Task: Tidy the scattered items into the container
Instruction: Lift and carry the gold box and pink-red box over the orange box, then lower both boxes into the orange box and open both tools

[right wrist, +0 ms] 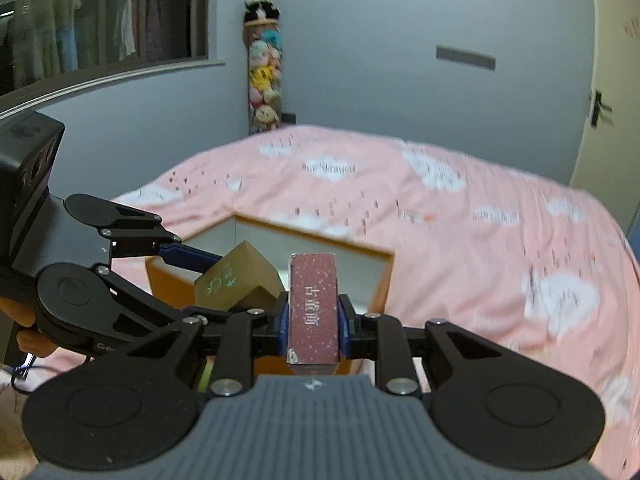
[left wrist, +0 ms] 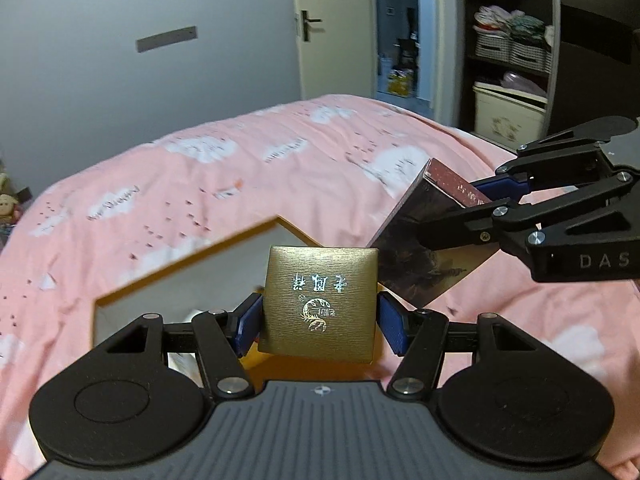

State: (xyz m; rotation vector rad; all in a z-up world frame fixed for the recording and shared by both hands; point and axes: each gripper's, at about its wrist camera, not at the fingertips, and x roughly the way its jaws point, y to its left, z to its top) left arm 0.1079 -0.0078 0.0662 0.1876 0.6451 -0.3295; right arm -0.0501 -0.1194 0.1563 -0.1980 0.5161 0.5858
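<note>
Two boxes are held in the air above the bed point(left wrist: 240, 152), and the step in hand is judged to be the carry toward the container.

The left tool point(left wrist: 318, 320) is clenched on a gold box point(left wrist: 320, 304); its blue pads point(left wrist: 394, 328) are pressed against the two side walls, and the printed face is turned toward the camera. The right tool point(right wrist: 314, 326) is clenched on a narrow dark-red box point(right wrist: 314, 312), gripped across its thin sides so that its speckled end face is seen in the right wrist view. In the left wrist view the same dark-red box is seen tilted, just beside the right edge of the gold box; whether the two boxes touch cannot be told.

The container point(right wrist: 320, 240), an open box with an orange outer wall and pale inner walls, is set on the bed's pink cover. Both held boxes are seen in front of and above its near rim, over its opening or close to it. What already lies inside is mostly hidden by the tools.

For the next move, each box would need to be lowered inside the rim and clear of the walls before the pads are released. As the two tools are crowded together over one opening, one box would probably be better placed first, so that neither is knocked.
</note>
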